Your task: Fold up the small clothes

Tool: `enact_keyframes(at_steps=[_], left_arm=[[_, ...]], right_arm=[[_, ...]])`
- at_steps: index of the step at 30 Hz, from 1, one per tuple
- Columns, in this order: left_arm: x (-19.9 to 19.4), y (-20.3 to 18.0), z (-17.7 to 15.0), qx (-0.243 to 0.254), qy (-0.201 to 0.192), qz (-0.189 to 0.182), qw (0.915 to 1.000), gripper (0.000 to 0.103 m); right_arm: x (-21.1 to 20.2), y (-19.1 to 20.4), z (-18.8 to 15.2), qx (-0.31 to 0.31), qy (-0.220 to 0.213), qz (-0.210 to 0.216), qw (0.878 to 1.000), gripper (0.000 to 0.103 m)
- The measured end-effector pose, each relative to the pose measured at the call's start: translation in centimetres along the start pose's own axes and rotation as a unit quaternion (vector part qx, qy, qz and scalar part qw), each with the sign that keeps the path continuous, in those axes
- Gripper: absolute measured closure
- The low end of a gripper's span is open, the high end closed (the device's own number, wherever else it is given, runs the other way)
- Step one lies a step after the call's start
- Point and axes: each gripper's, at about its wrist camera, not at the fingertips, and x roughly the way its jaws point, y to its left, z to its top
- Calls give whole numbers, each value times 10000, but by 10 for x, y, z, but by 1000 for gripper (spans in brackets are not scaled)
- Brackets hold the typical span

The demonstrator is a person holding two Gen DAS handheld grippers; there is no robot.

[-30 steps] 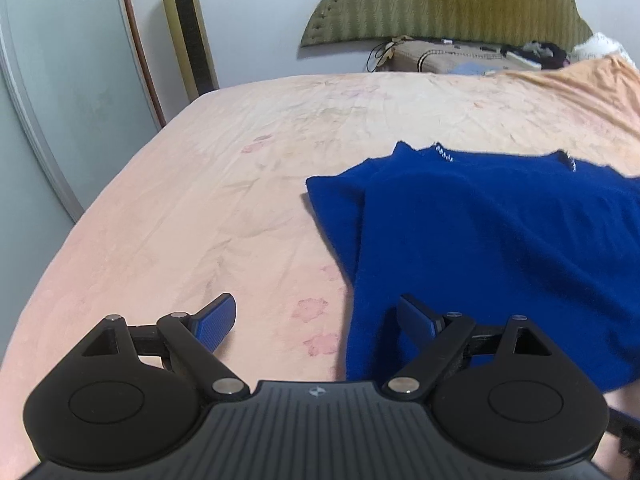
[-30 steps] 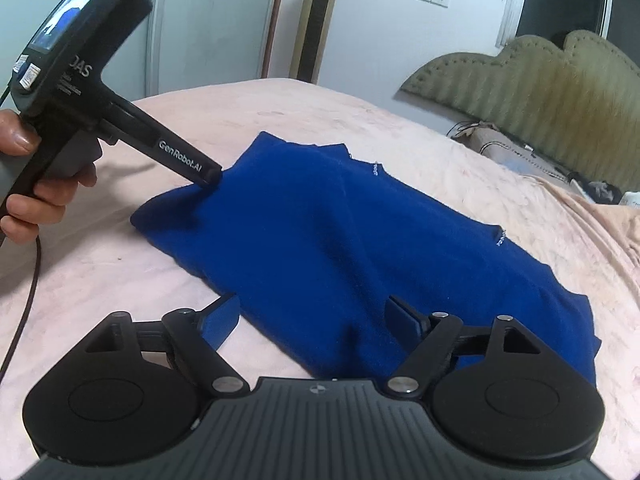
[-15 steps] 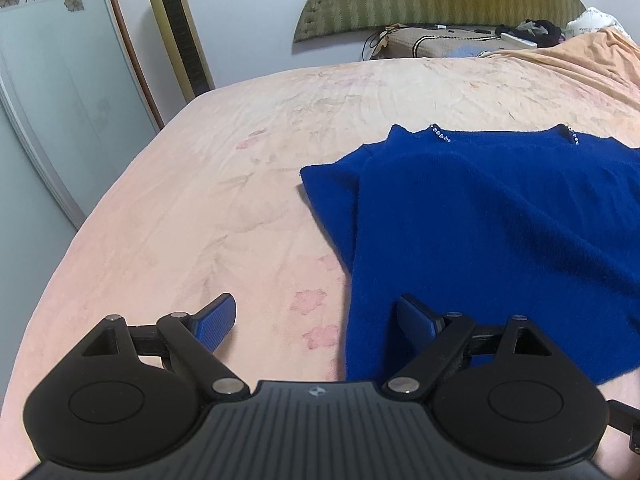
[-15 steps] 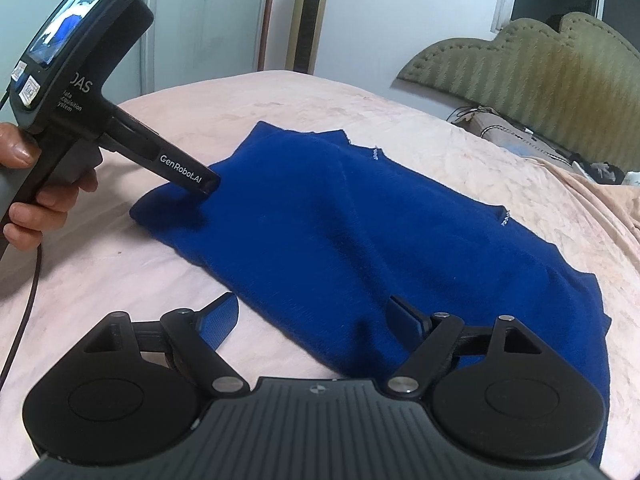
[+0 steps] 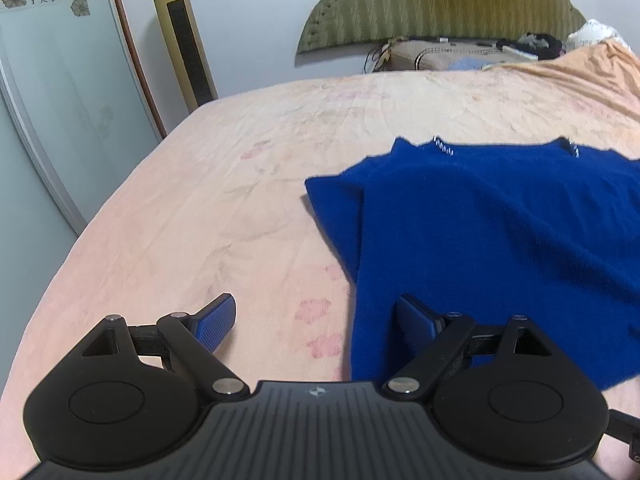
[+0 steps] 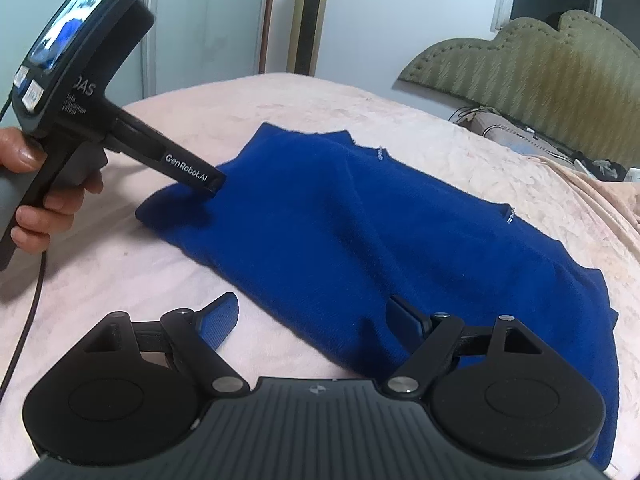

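While earlier nearer, sweater (image 5: pixel 500 240) farther.

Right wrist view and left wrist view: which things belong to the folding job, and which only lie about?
For the job:
blue garment
left tongs, open
right tongs, open
bed sheet

Lying about:
gold tower fan
headboard
clutter at the bed's head
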Motion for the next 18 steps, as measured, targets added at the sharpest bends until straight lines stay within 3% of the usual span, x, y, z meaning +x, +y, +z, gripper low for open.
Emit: enact_keyframes(at_steps=[9, 18], left_arm=[[18, 30, 13, -883, 105, -429, 9951, 15], [59, 55, 30, -1626, 562, -1474, 9740, 15]], right_arm=[[2, 23, -1, -565, -57, -22, 9984, 18], [16, 54, -3, -1054, -50, -89, 9944, 18]])
